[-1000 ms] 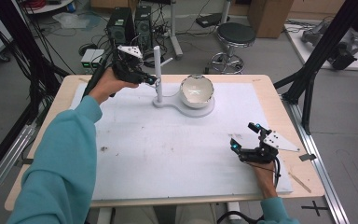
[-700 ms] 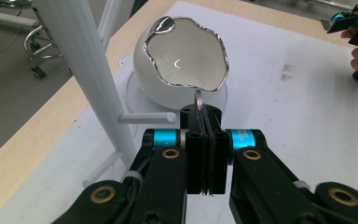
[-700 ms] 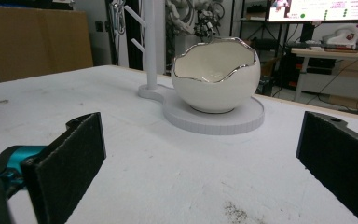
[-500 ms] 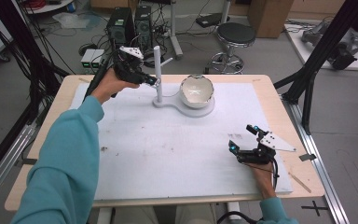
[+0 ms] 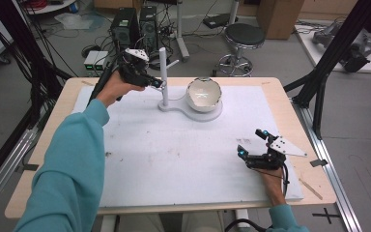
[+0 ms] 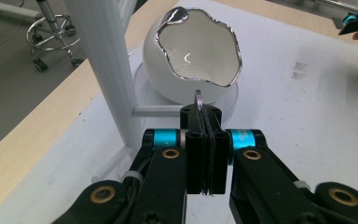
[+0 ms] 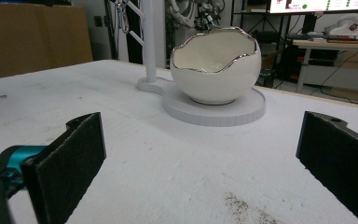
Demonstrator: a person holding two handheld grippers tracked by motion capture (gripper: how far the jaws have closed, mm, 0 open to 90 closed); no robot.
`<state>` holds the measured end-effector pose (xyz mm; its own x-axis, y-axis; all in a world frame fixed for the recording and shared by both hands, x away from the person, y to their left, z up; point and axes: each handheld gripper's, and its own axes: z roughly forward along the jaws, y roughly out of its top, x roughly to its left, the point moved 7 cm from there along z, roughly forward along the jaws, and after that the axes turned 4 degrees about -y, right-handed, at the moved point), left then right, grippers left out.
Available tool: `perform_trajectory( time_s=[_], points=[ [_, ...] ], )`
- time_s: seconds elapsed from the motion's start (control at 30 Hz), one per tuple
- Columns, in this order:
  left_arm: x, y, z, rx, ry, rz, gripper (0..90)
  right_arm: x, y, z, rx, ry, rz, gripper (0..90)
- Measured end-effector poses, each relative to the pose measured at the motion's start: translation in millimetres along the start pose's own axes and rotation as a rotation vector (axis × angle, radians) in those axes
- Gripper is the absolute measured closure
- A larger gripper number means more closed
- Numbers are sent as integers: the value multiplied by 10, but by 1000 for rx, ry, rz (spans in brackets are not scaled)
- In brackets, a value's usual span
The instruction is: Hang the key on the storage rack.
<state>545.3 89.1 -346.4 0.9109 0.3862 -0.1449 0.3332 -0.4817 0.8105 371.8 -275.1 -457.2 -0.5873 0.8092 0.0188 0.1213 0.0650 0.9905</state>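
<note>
On the white counter (image 5: 174,159), the left gripper (image 6: 204,140) pinches a small metal ring (image 6: 198,99), visible close-up; right gripper (image 5: 253,143) fingers gape wide.

Bright and even light from above, with only soft, weak shadows on the white table (image 5: 174,159). Small glare spots on the silver rim of the egg-shaped bowl (image 6: 200,51) in the left gripper view. Slightly soft and grainy in the high view, with some bending of straight lines near the edges. Blurred at the close black pads (image 7: 70,163) in the right gripper view; sharper farther back.
</note>
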Motion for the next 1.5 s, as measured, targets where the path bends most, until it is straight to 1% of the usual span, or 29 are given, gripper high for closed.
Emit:
perform_trajectory(
  time_s=[0.33,0.37,0.5,0.67,0.7,0.77,0.93,1.07,1.1,1.13,1.23,1.27,1.3,1.33,1.43,1.47,1.5],
  points=[
    [58,-25,33,-2,-4,-11,884,0,0,-1,0,1,0,6],
    [67,-27,39,-1,-2,-7,883,0,0,-1,0,1,0,6],
    [93,-39,57,-2,-2,-16,883,0,0,-2,0,3,-1,6],
    [138,-63,66,5,2,-17,883,0,-1,-3,2,4,2,6],
    [143,-65,74,-1,4,-25,883,0,-1,-3,1,4,3,6],
    [162,-75,81,0,11,-26,883,-1,-1,-3,1,4,1,6],
    [198,-92,106,2,22,-25,882,-4,1,-3,-2,5,5,6],
    [209,-107,123,11,28,-11,876,-11,4,-3,-6,3,3,6],
    [213,-111,125,11,36,-7,871,-10,2,-5,-2,4,6,6],
    [228,-115,120,11,51,3,832,-9,1,-6,-2,4,8,6],
    [247,-124,82,2,70,-9,665,-10,3,-5,-5,4,5,6],
    [243,-129,64,-6,66,-14,612,-8,2,-7,-3,3,4,6],
    [233,-136,41,-17,62,-19,548,-8,3,-6,-3,3,4,6],
    [228,-145,8,-22,74,-17,455,-7,2,-5,-3,3,3,6],
    [182,-180,-157,-71,102,-7,267,-9,0,-5,-1,4,6,6],
    [156,-200,-227,-86,122,-5,225,-11,2,-4,-4,2,3,6],
    [120,-223,-301,-101,135,-4,156,-5,0,-5,-1,3,4,6]
  ],
)
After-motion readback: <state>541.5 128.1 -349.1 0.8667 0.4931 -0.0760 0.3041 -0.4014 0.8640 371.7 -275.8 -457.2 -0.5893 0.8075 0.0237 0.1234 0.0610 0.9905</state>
